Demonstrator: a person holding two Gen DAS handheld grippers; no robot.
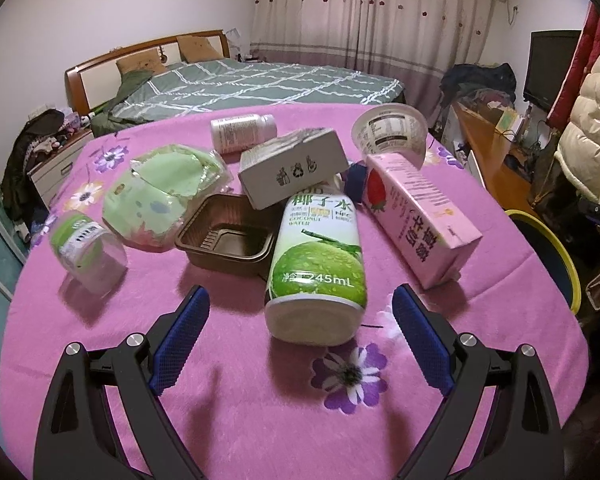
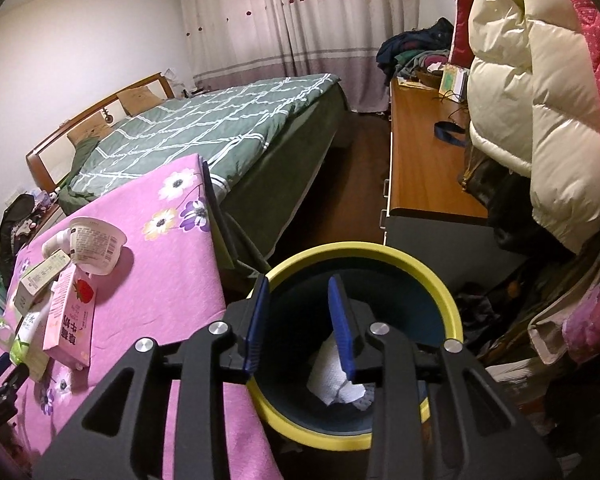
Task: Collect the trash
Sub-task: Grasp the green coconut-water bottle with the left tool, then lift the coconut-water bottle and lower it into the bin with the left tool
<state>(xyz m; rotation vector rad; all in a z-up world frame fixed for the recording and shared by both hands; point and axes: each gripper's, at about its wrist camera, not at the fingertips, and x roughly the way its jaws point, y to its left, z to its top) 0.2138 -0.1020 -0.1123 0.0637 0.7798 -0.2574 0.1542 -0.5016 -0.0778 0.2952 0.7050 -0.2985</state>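
On the pink flowered tablecloth [image 1: 228, 360] lies a green-labelled coconut-water bottle [image 1: 318, 264], between the left gripper's [image 1: 300, 312] wide-apart jaws; closing squarely across its body should hold. The right gripper [image 2: 300, 300], parted and empty, hangs over the yellow-rimmed bin [image 2: 440, 284].

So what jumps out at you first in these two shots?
A heap of empty packaging on the bright pink flowered tablecloth: a green coconut water bottle lying nearest the open left tongs, with a pink strawberry milk carton beside it. The right tongs hang over a yellow-rimmed bin holding crumpled white paper.
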